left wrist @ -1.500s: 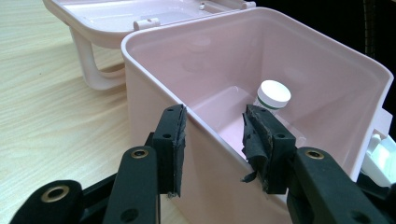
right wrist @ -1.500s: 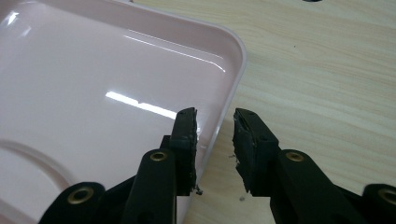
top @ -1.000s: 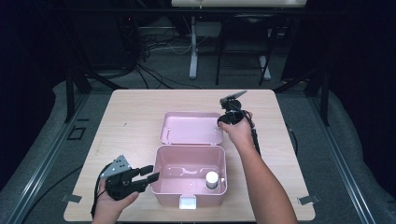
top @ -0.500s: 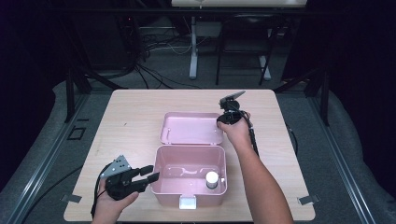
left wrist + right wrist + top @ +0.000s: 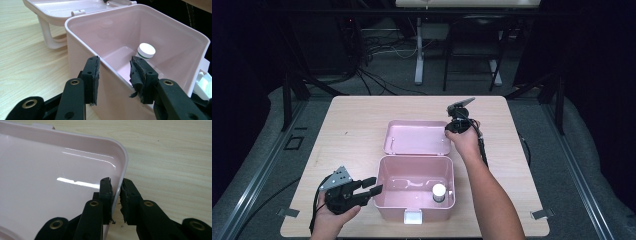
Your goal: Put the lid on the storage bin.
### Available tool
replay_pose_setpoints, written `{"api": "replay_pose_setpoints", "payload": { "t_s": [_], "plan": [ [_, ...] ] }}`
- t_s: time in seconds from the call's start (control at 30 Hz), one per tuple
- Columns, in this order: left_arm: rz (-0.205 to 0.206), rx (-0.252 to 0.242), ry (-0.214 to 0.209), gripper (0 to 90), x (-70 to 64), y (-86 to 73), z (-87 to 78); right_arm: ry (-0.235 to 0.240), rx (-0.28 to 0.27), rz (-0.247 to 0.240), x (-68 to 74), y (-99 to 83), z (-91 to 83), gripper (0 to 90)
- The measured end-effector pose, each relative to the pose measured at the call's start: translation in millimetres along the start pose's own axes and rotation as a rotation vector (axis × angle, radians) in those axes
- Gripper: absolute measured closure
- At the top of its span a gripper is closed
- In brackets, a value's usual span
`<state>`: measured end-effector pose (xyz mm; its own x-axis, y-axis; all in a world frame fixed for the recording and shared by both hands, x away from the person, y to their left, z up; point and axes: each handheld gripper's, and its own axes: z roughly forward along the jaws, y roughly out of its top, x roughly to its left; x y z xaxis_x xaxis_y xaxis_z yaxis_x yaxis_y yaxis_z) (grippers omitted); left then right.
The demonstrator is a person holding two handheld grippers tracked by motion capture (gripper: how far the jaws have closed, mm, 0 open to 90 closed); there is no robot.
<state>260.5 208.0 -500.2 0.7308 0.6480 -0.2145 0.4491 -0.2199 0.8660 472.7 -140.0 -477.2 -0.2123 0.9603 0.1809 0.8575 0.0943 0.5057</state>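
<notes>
A pink plastic box (image 5: 414,159) stands open near the table's front, with its lid (image 5: 417,137) laid flat behind it. A small white-capped bottle (image 5: 439,192) stands upright in the box's right front corner. My left gripper (image 5: 374,185) is at the box's left wall. In the left gripper view its jaws (image 5: 113,75) are open and straddle the wall's rim (image 5: 82,42), with the bottle (image 5: 146,50) beyond. My right gripper (image 5: 451,128) is at the lid's right edge. In the right gripper view it (image 5: 115,192) is shut on the lid's rim (image 5: 123,162).
A white latch (image 5: 413,216) sticks out from the box's front wall. The box's pink handle (image 5: 48,37) rests on the wooden table (image 5: 357,125) under the lid. Cables and dark stand legs lie on the floor beyond the far edge.
</notes>
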Motion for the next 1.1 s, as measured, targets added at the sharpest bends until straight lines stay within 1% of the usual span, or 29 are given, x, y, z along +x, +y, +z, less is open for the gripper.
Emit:
{"api": "replay_pose_setpoints", "payload": {
  "t_s": [0.23,0.47,0.57,0.8,1.0,1.1],
  "plan": [
    [0.001,0.001,0.0,59.2,0.0,0.0,-0.1,-0.001,-0.002,0.008,0.1,0.0,-0.5,80.7],
    [0.001,0.004,0.003,59.3,-0.3,0.2,-0.2,-0.006,-0.017,0.011,1.3,-1.0,-2.0,81.2],
    [0.006,0.004,0.002,59.3,-0.1,0.3,-0.1,-0.005,-0.027,0.004,1.3,-1.1,-3.2,81.4],
    [0.008,0.006,0.004,59.5,-0.3,0.4,-0.2,-0.004,-0.049,-0.001,2.0,-1.0,-7.9,82.0],
    [0.006,0.005,0.006,59.8,-0.7,0.4,0.0,0.002,-0.06,0.013,2.0,-0.6,-12.1,82.5],
    [0.005,0.004,0.005,59.8,-0.8,0.4,0.2,-0.001,-0.067,0.005,2.6,-0.6,-14.9,82.7]
  ]
}}
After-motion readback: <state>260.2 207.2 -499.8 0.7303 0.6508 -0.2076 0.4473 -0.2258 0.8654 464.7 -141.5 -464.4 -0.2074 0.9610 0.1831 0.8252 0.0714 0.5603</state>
